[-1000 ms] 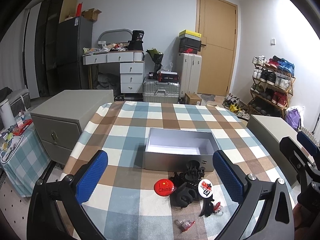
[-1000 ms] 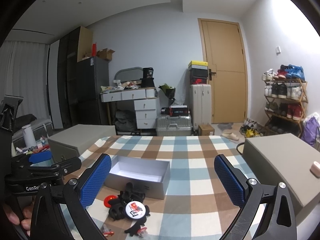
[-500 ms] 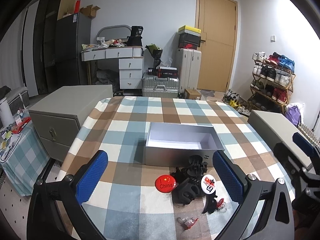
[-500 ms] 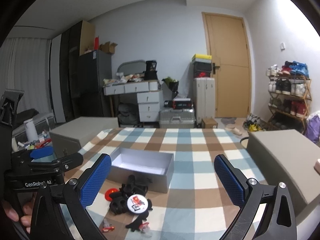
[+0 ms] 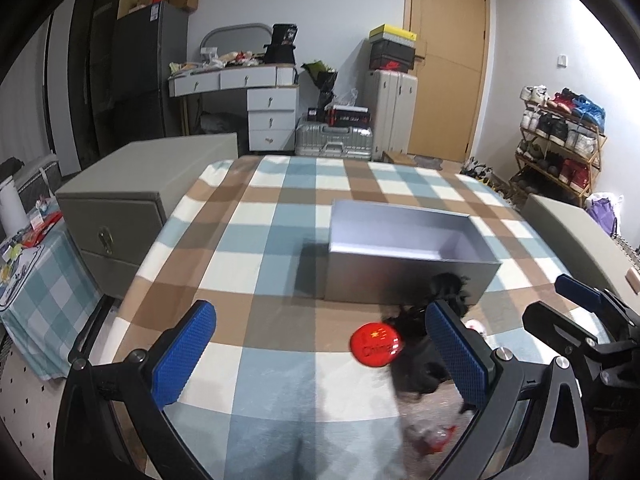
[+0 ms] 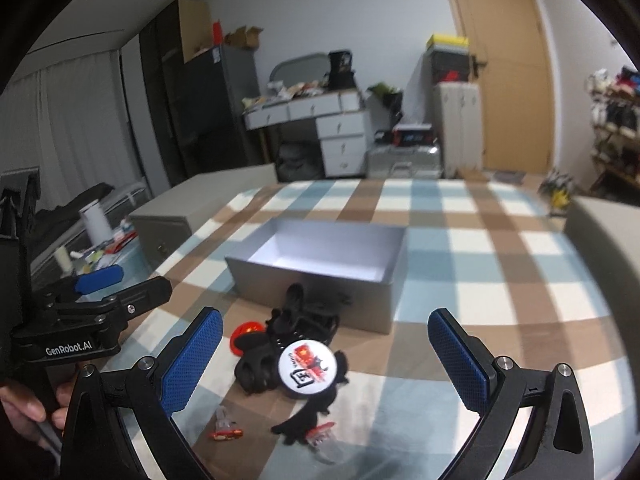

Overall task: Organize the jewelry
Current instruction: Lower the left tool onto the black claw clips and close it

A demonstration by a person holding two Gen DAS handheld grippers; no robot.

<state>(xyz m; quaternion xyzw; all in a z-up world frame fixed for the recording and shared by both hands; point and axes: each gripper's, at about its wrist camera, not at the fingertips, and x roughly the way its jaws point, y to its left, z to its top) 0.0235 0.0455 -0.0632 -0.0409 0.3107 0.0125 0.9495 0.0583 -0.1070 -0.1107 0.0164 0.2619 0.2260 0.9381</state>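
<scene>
An open grey box stands on the checked tablecloth; it also shows in the right wrist view. In front of it lies a pile of black hair claws, a red round badge, a white round badge and small clear-and-red clips. My left gripper is open and empty, above the cloth left of the pile. My right gripper is open and empty, above the pile. Each gripper shows in the other's view: the right, the left.
The checked table has a grey cabinet at its left and a grey surface at its right. A low side table with clutter stands far left. Desk, suitcases, door and shoe rack are behind.
Both views are blurred by motion. The left gripper has swung left, so the pile now sits by its right finger. The right gripper has tilted down and come closer over the pile.
</scene>
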